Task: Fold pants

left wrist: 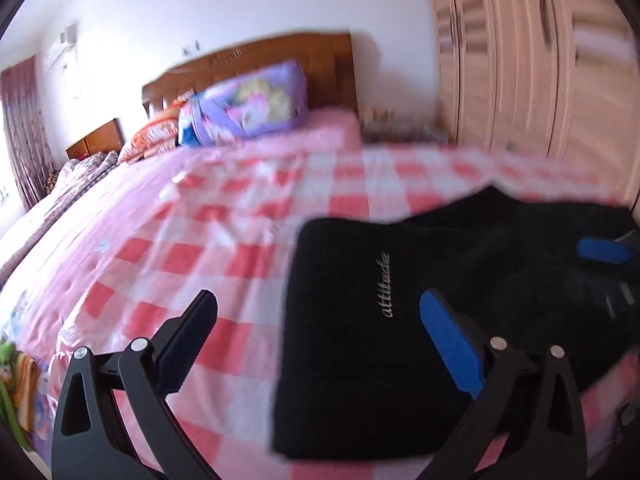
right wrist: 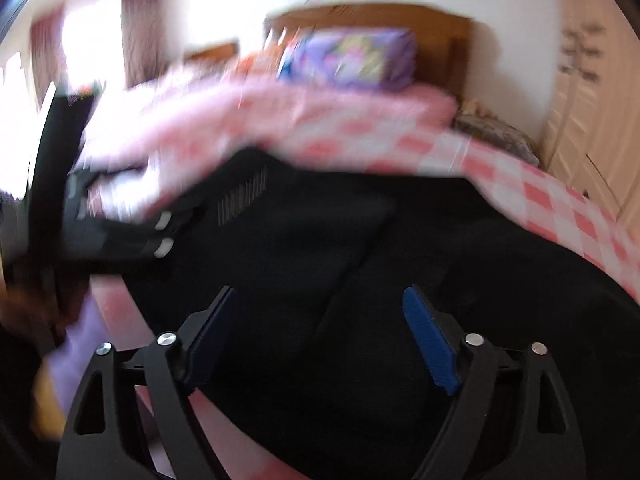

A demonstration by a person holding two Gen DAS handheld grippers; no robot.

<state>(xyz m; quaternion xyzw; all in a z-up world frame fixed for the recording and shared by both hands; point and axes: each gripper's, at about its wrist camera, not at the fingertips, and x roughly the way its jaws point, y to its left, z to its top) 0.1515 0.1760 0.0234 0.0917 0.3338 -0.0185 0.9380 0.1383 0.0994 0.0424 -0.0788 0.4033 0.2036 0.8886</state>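
Note:
Black pants [left wrist: 360, 360] with a grey "attitude" print lie folded on the pink checked bedsheet [left wrist: 192, 248]. My left gripper [left wrist: 320, 304] is open and empty, hovering over the left edge of the pants. My right gripper [right wrist: 320, 300] is open and empty above the pants [right wrist: 360, 240], which fill the middle of the blurred right wrist view. The right gripper's blue pad [left wrist: 600, 250] shows at the far right of the left wrist view. The left gripper's black frame [right wrist: 120, 236] shows at the left of the right wrist view.
A purple floral bundle [left wrist: 248, 106] and orange pillows [left wrist: 152, 132] lie by the wooden headboard [left wrist: 280, 60]. A pale wardrobe [left wrist: 540, 60] stands to the right of the bed. A nightstand [left wrist: 96, 142] and curtains [left wrist: 24, 128] are at the far left.

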